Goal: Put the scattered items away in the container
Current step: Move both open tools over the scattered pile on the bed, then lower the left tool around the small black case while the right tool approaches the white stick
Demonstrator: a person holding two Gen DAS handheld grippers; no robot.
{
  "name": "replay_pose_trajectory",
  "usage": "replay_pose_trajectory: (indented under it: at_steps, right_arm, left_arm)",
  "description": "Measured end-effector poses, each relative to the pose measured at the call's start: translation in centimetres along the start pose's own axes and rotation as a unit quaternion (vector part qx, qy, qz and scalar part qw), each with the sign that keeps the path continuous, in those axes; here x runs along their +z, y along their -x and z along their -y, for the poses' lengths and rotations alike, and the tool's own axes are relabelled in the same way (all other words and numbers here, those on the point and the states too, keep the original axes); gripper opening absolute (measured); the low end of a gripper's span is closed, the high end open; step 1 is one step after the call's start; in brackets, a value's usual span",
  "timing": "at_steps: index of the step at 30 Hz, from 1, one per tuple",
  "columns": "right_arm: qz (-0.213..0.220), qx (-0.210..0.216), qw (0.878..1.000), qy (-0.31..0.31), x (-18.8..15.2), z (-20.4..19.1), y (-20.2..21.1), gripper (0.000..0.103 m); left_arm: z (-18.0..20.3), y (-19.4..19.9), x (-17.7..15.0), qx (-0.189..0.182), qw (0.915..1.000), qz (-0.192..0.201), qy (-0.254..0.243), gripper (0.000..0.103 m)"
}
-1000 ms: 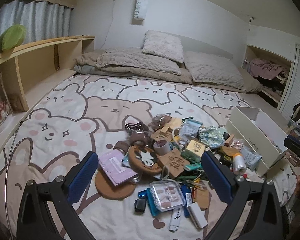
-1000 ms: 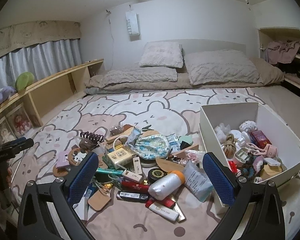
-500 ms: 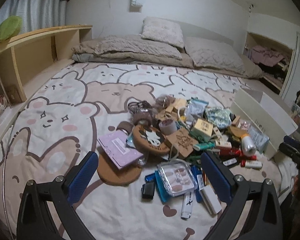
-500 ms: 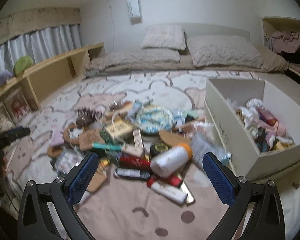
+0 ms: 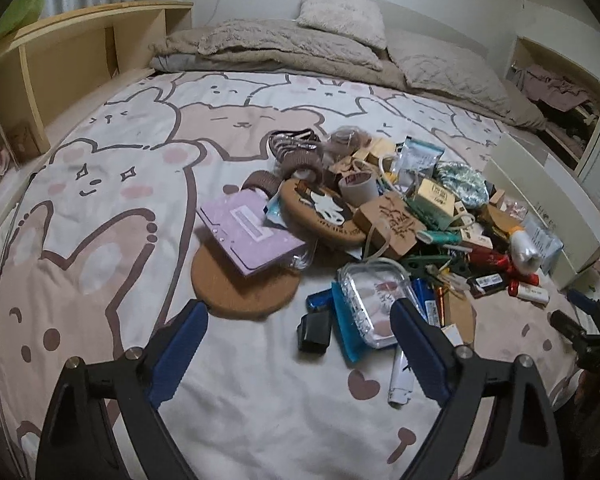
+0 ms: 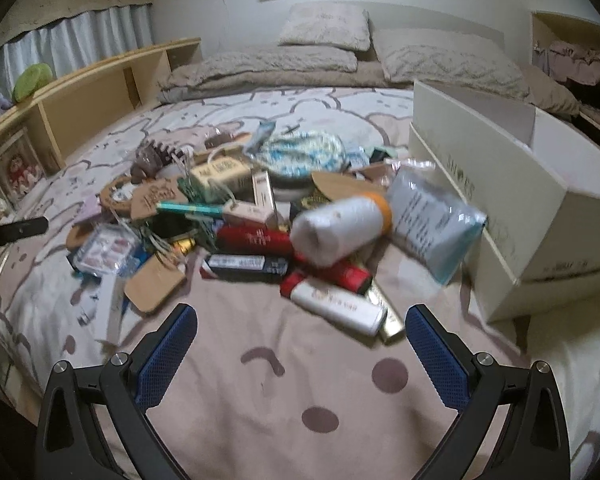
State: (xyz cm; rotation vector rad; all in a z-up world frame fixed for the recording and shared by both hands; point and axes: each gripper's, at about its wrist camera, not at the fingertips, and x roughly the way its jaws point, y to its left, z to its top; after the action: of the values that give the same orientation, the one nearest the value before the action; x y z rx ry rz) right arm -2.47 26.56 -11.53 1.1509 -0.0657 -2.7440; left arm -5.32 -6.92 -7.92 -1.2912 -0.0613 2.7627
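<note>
bed: cartoon-animal cover, carries everything.
white box: the container, open-topped, right of the heap, within easy reach for drops.
scattered items: heaped mid-bed; white bottle, lilac case, clear nail tray.
left hand-held gripper: empty, jaws closing, nothing between.
right hand-held gripper: wide apart, empty.

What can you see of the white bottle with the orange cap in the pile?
The white bottle lies on its side at the right of the pile, its orange cap pointing toward the white box. It looks like smooth plastic with faint pale print, somewhat blurred. It rests on red tubes, and a clear blue-edged packet leans beside its cap end. Neither gripper touches it.
</note>
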Motion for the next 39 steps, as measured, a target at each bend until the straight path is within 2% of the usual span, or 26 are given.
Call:
replay_pose_trajectory:
  at_steps: [8, 14, 18, 21, 28, 29, 31, 32, 33, 34, 36, 39]
  right_arm:
    - [-0.038, -0.009, 0.999, -0.016, -2.8, 0.1, -1.9, 0.103]
    - [-0.023, -0.032, 0.999, 0.002, -3.8, -0.8, -2.0, 0.103]
    - [-0.008, -0.061, 0.998, 0.025, -4.5, -1.6, -2.1, 0.103]
    - [0.003, -0.071, 0.997, 0.032, -4.8, -1.8, -2.1, 0.103]
    - [0.015, -0.077, 0.996, 0.039, -5.1, -1.9, -2.4, 0.103]
    - [0.017, -0.079, 0.996, 0.041, -5.2, -2.1, -2.4, 0.103]
    - [0.024, -0.080, 0.996, 0.043, -5.3, -2.1, -2.5, 0.103]
    - [0.027, -0.079, 0.996, 0.043, -5.4, -2.1, -2.5, 0.103]
    - [0.028, -0.078, 0.996, 0.042, -5.5, -2.1, -2.5, 0.103]
    - [0.029, -0.076, 0.996, 0.041, -5.4, -2.0, -2.5, 0.103]
    - [0.022, -0.071, 0.997, 0.036, -5.2, -1.9, -2.5, 0.103]
    - [0.010, -0.060, 0.998, 0.028, -4.6, -1.6, -2.5, 0.103]
  left_arm:
    - [0.0, -1.5, -1.0, 0.008, 0.9988, -0.041, -0.026, 0.092]
    - [0.2, -2.8, -1.5, 0.031, 0.9965, -0.065, -0.042, 0.094]
    - [0.3, -3.2, -2.0, 0.037, 0.9964, -0.057, -0.051, 0.095]
    - [0.5, -3.6, -2.3, 0.051, 0.9949, -0.053, -0.069, 0.103]
    - [0.1, -4.7, -2.1, 0.034, 0.9954, -0.068, -0.058, 0.103]
    - [0.0, -4.8, -2.0, 0.032, 0.9958, -0.069, -0.052, 0.101]
    - [0.1, -5.1, -1.8, 0.030, 0.9958, -0.072, -0.048, 0.088]
    - [0.3, -5.2, -1.7, 0.028, 0.9955, -0.075, -0.051, 0.077]
    - [0.4, -5.5, -1.7, 0.028, 0.9950, -0.079, -0.055, 0.071]
    - [0.5, -5.7, -1.8, 0.029, 0.9944, -0.082, -0.059, 0.069]
    - [0.8, -6.0, -2.0, 0.028, 0.9934, -0.088, -0.067, 0.055]
    - [1.0, -6.2, -2.1, 0.020, 0.9930, -0.092, -0.072, 0.043]
